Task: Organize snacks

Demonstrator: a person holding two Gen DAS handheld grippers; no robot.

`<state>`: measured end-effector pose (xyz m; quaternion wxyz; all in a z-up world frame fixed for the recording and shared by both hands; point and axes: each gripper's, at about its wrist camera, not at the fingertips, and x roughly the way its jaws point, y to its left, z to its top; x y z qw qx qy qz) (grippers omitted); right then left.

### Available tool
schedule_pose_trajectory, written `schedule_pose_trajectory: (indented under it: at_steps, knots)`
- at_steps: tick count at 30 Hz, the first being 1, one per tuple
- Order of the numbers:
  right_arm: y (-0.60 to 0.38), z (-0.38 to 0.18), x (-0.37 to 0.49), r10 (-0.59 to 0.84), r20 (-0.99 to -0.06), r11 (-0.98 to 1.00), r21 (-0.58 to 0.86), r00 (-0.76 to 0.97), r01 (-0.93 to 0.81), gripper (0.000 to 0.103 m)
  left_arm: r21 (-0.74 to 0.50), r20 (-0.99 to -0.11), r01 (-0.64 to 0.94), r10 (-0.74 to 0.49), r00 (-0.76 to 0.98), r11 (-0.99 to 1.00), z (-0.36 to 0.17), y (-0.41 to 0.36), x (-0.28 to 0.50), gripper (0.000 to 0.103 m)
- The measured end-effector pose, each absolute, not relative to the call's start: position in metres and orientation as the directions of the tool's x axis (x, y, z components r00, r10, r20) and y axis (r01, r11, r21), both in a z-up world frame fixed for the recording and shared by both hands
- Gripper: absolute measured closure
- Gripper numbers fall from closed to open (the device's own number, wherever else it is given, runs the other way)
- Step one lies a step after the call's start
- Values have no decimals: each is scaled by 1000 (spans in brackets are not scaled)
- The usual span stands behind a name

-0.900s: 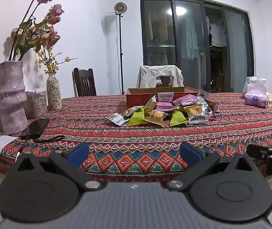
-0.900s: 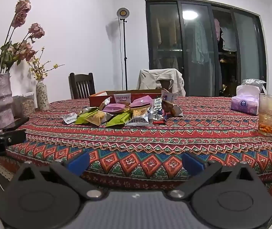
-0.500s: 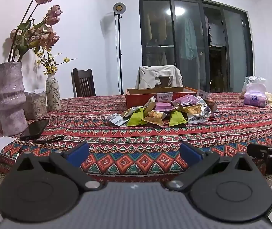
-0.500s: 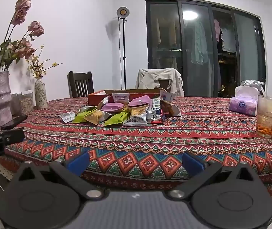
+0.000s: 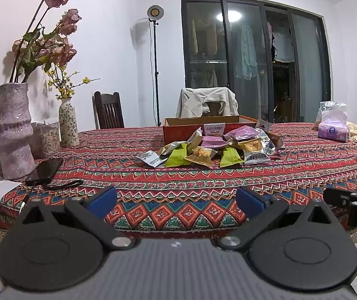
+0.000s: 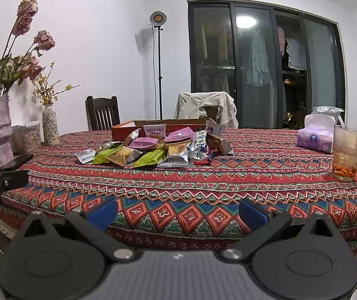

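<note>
Both grippers sit off the near table edge, aimed at the snacks, nothing between the fingers. Left gripper (image 5: 176,201): jaws spread wide, matte black plastic linkage with round disc housings, blue rubbery pads (image 5: 102,201) on the tips. Right gripper (image 6: 177,211): same build, also spread wide and empty. Snack pile (image 5: 211,146) is mid-table, well away from both grippers: loose heap of small crinkly foil and plastic pouches, flat pillow shapes with crimped ends. Two lime-green packets (image 5: 177,155), purple matte ones (image 5: 243,133), clear-window ones showing yellow crumbly contents, a silver sachet (image 5: 149,158) lying flat at the left edge of the heap. Directly behind and touching the pile: shallow orange-red cardboard box (image 5: 178,130), open top, low walls. Table is covered by a woven-look tablecloth (image 5: 173,190), red/teal/orange zigzag and diamond bands, lace trim at the hem. Left side: rough-glazed lumpy lilac vase (image 5: 10,130) with dried roses, slim speckled ceramic vase (image 5: 67,125), glossy black phone (image 5: 44,168) lying flat. Right side: soft purple tissue pack (image 6: 316,137), clear glass tumbler (image 6: 348,152) with orange bits settled at the bottom.
</note>
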<state>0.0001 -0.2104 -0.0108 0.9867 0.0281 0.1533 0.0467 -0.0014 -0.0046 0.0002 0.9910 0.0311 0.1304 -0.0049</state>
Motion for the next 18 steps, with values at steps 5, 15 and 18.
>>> schedule_pose_trajectory:
  at_steps: [5, 15, 18]
  knots:
    - [-210, -12, 1, 102, -306, 994, 71, 947, -84, 0, 59, -261, 22, -6, 965, 998, 0, -5, -2, 0]
    - [-210, -12, 0, 101, -304, 994, 70, 947, -83, 0, 58, -263, 27, -11, 965, 998, 0, -6, -2, 0]
    - [-210, -13, 0, 101, -305, 994, 71, 947, -83, 0, 58, -264, 27, -11, 965, 998, 0, -6, -2, 0]
